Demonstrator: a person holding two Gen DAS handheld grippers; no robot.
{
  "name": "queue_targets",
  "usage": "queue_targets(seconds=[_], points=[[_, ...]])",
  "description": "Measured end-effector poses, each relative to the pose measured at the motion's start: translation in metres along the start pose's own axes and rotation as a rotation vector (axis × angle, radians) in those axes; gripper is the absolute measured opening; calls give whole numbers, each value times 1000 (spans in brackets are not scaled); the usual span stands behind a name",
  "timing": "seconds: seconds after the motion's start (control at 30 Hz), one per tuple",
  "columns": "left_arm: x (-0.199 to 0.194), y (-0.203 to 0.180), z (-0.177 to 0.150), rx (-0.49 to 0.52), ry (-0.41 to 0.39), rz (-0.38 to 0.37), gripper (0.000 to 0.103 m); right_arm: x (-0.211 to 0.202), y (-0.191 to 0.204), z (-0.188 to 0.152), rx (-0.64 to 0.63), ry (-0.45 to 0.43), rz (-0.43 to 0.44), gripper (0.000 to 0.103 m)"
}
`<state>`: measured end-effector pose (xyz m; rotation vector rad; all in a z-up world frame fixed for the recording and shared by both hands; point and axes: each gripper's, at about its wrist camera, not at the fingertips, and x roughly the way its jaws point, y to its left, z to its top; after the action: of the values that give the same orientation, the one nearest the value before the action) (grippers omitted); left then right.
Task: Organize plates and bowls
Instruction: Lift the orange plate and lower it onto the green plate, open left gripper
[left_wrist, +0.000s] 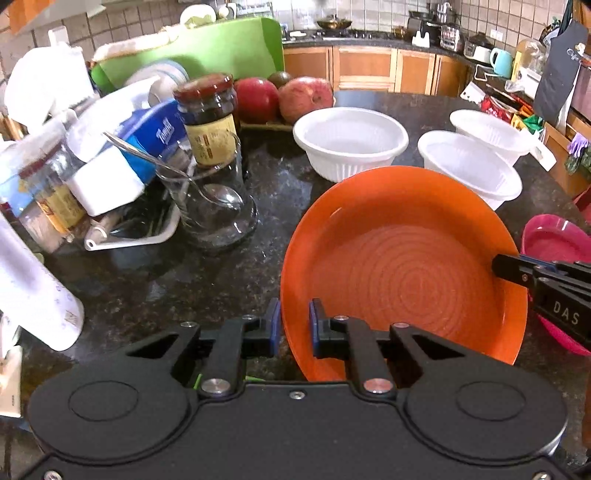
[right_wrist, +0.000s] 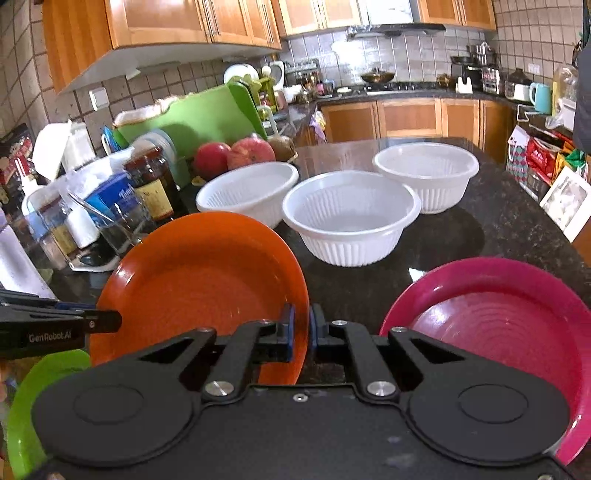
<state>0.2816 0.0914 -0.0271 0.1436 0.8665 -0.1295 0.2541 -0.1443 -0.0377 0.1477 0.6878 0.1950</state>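
Tongs (left_wrist: 294, 328) in my left hand and tongs (right_wrist: 302, 334) in my right are both pinching opposite rims of the orange plate (left_wrist: 402, 273), which is tilting above the bench (left_wrist: 207, 280).

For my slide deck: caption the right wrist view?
Right gripper pinching tilted orange plate rim beside pink plate, three white bowls behind.

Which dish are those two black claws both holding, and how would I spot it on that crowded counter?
On the dark stone counter, three white ribbed bowls stand in a row. Nearer than them, the orange plate is held tilted, the left gripper and right gripper clamping opposite rims. It is the only orange dish; the pink plate and green plate lie untouched.
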Motion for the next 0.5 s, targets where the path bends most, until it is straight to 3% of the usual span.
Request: queue_targets(seconds=[0.5], points=[[-51,15,-21,-24,-75,39,20,-53,33,-8,-43,-83,50,10]])
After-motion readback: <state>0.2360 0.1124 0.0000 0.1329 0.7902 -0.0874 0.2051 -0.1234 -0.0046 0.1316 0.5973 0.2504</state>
